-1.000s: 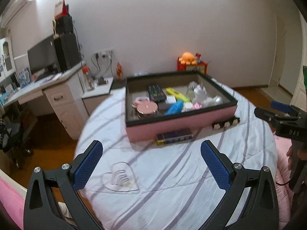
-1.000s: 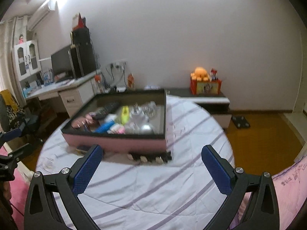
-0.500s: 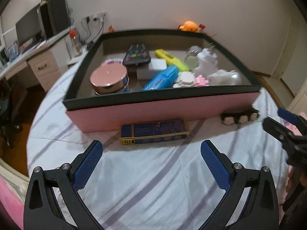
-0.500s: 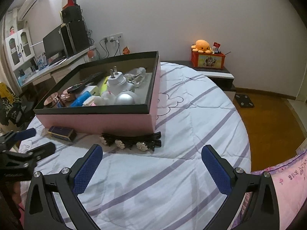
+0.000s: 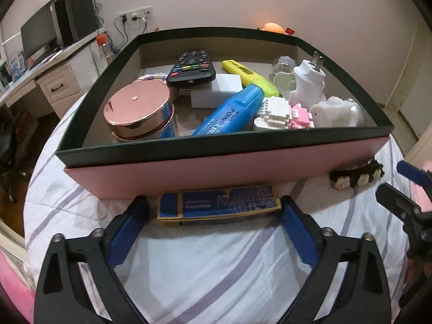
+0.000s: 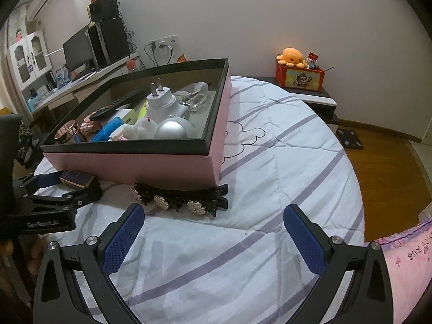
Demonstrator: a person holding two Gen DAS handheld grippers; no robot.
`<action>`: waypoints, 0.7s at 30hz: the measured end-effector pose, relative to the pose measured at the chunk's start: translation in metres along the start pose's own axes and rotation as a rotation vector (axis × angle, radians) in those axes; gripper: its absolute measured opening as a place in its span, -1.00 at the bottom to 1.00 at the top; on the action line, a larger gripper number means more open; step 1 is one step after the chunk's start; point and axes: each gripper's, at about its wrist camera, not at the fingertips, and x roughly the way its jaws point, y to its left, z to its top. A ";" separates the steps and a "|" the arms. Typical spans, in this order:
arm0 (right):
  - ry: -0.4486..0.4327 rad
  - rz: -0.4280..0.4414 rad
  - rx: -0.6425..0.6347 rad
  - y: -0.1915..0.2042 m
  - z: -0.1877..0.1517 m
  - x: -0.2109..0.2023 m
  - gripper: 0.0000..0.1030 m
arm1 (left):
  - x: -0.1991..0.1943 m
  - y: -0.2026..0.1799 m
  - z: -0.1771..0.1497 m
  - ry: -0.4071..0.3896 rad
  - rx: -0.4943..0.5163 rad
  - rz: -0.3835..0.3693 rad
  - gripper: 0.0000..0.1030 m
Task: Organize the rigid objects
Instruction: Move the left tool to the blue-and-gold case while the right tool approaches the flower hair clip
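Jaws of the left gripper (image 5: 214, 217), just closing in yet not gripping, bracket the blue box (image 5: 217, 204) lengthwise against the pink tray (image 5: 216, 171), likely to lift it in, while the right gripper (image 6: 213, 233) gapes empty before the hair clip (image 6: 181, 198).

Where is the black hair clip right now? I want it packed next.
The black hair clip lies on the bedspread against the pink box's front wall near its right corner, just ahead of the right gripper.

blue box (image 5: 217, 204) print blurred, hair clip (image 5: 355, 175) half hidden
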 end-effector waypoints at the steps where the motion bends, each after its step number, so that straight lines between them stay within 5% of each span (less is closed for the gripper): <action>1: 0.007 -0.004 -0.004 0.001 0.000 0.001 1.00 | -0.003 0.003 -0.002 -0.005 0.001 -0.009 0.70; 21: 0.121 -0.042 -0.053 0.043 0.016 0.027 1.00 | -0.027 0.028 -0.029 -0.009 0.044 -0.010 0.64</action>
